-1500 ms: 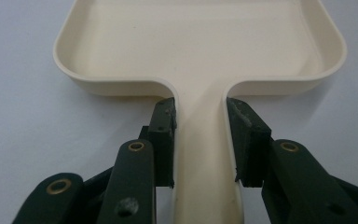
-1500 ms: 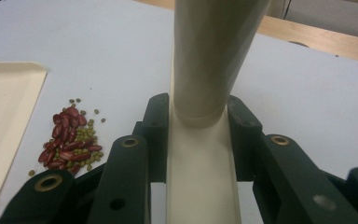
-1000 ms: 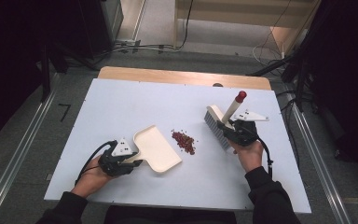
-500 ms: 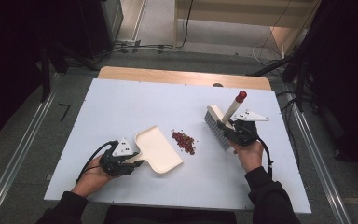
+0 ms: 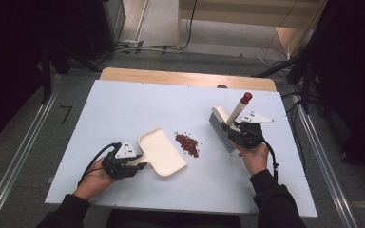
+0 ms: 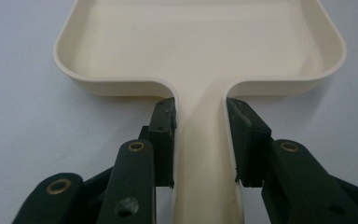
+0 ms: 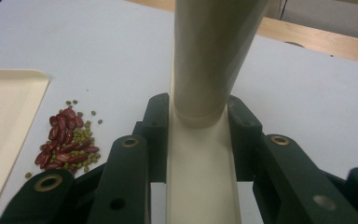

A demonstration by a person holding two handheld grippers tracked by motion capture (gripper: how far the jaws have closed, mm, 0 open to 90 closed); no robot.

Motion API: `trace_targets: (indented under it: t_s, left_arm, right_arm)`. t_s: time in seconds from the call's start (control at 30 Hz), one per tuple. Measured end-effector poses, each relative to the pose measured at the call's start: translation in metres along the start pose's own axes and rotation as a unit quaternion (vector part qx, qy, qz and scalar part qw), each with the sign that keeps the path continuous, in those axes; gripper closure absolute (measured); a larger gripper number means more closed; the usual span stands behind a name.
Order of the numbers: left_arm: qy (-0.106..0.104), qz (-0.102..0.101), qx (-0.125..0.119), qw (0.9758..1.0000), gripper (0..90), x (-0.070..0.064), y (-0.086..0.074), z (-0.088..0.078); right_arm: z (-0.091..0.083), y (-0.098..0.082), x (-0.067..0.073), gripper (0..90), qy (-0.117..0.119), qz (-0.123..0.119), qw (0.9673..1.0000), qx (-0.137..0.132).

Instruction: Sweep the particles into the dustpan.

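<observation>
On the white table (image 5: 123, 104), a small heap of beans (image 5: 187, 144) is seen between a dustpan (image 5: 162, 153) and a brush (image 5: 220, 128); red beans and smaller green ones are mixed in it. Pan lies flat, open mouth turned toward the heap, near it but not touching. Its handle is clamped by the left gripper (image 6: 200, 135), jaws nearly closed, pads pressed on both sides just behind the tray. Brush is gripped by the right gripper (image 7: 199, 135), jaws likewise nearly closed on the flat neck below the round handle. Bristles are set on the table on the far side of the heap from the pan, apart from the beans. Handle, tipped with red, is tilted up and away from the person.

Step in hand is judged to be sweeping the heap into the pan; nothing is in the tray yet.

Notes for doing it well:
- Pan lip should be pressed flat to the table, so that the small green beans are not slid under it.
- Pan mouth should be brought closer and squared to the sweep line.
- Bristles should be drawn in a short, slow stroke; round beans are likely to be scattered by a quick flick.
- Strays at the heap's edge are best gathered with a second pass.
</observation>
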State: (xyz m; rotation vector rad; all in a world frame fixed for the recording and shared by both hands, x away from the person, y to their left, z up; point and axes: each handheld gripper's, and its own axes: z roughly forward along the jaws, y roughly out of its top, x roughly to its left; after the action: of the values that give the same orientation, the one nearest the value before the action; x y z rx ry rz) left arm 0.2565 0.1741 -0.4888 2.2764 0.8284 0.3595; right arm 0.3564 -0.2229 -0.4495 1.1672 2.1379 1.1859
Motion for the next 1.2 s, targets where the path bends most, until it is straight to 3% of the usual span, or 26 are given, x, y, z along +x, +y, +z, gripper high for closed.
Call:
trace_targets:
  t_s: [0.27,0.53,0.9,1.2]
  left_arm:
    - [-0.004,0.003,-0.001,1.0000,66.6,-0.001,0.002,0.002]
    - [-0.009,0.007,0.001,0.9999,66.6,-0.002,0.006,0.004]
    - [-0.011,0.014,0.003,0.9998,66.6,-0.002,0.011,0.008]
    - [-0.013,0.015,0.004,0.9998,66.6,-0.002,0.014,0.011]
  right_arm:
    - [0.001,0.003,0.003,63.7,-0.006,-0.006,1.0000,-0.005]
    - [0.007,0.007,0.012,63.7,-0.008,-0.026,0.9996,-0.002]
    - [0.016,0.015,0.031,63.7,-0.012,-0.064,0.9979,0.001]
    - [0.025,0.017,0.047,63.7,-0.018,-0.102,0.9946,0.006]
